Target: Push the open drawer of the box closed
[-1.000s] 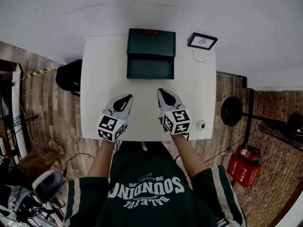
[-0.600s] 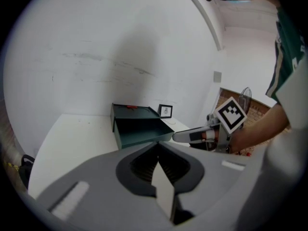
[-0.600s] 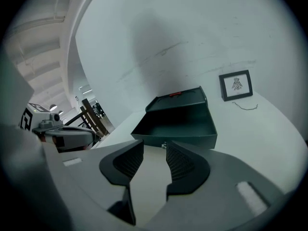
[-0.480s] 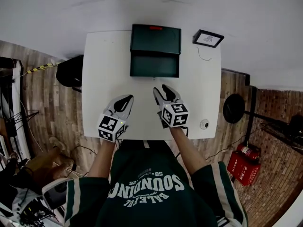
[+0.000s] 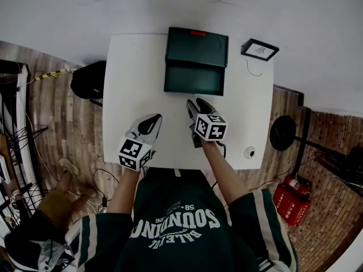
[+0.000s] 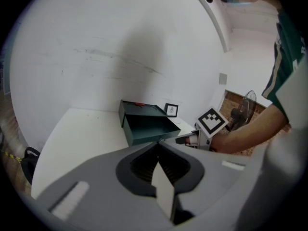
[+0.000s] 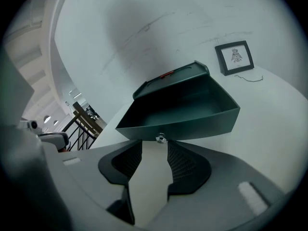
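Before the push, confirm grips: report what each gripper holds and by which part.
Nothing is held. The right gripper has jaws apart, aimed at the knob of the drawer, not closed on it. The left gripper has jaws together, empty.

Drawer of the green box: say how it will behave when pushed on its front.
The drawer looks rigid and empty, so probably light and easy to slide. Pushed off-centre from its knob, it may skew. The box could slip on the smooth table.

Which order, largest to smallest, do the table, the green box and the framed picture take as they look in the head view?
1. table
2. green box
3. framed picture
The differences are plain; none look alike.
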The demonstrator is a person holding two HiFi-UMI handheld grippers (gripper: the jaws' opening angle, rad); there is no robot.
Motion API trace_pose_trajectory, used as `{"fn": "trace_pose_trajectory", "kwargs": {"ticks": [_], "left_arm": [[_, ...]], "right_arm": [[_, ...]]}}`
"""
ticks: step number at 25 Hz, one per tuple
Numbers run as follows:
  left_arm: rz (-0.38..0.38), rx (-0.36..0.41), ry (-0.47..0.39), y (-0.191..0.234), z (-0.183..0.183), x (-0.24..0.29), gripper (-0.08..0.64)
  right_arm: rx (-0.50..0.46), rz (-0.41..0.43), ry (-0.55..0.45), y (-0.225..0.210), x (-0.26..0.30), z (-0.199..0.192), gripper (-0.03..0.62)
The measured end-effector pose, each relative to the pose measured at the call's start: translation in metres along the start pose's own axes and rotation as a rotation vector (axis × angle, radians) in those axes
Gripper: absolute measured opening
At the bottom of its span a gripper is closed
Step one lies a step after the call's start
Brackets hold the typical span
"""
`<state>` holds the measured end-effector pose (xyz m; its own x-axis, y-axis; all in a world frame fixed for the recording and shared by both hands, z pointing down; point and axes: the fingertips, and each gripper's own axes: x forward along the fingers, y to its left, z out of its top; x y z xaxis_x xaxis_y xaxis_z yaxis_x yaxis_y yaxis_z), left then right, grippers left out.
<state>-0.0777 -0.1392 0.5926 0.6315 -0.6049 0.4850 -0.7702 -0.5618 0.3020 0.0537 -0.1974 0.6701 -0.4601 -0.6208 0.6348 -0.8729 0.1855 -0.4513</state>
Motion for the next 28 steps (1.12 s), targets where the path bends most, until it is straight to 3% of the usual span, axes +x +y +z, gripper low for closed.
{"fn": "trace_pose_trajectory", "kwargs": {"ticks": [5, 9, 11, 15, 28], "left_arm": [[0.010, -0.010, 0.016, 0.007, -0.007, -0.006, 0.052], [0.015, -0.017, 0.028, 0.014, -0.011, -0.009, 0.052], [0.014, -0.018, 0.033, 0.016, -0.012, -0.009, 0.052], [0.008, -0.019, 0.035, 0.017, -0.012, -0.007, 0.052], [-0.003, -0.027, 0.036, 0.019, -0.011, -0.004, 0.052]], "right_arm": [[0.077, -0.029, 0.028, -0.008, 0.015, -0.004, 0.146], [0.181, -0.003, 0.005, -0.009, 0.021, -0.003, 0.142], [0.212, -0.001, -0.011, -0.011, 0.022, -0.002, 0.114], [0.229, -0.003, -0.019, -0.015, 0.023, -0.001, 0.072], [0.275, 0.018, 0.004, -0.012, 0.023, 0.002, 0.069]]}}
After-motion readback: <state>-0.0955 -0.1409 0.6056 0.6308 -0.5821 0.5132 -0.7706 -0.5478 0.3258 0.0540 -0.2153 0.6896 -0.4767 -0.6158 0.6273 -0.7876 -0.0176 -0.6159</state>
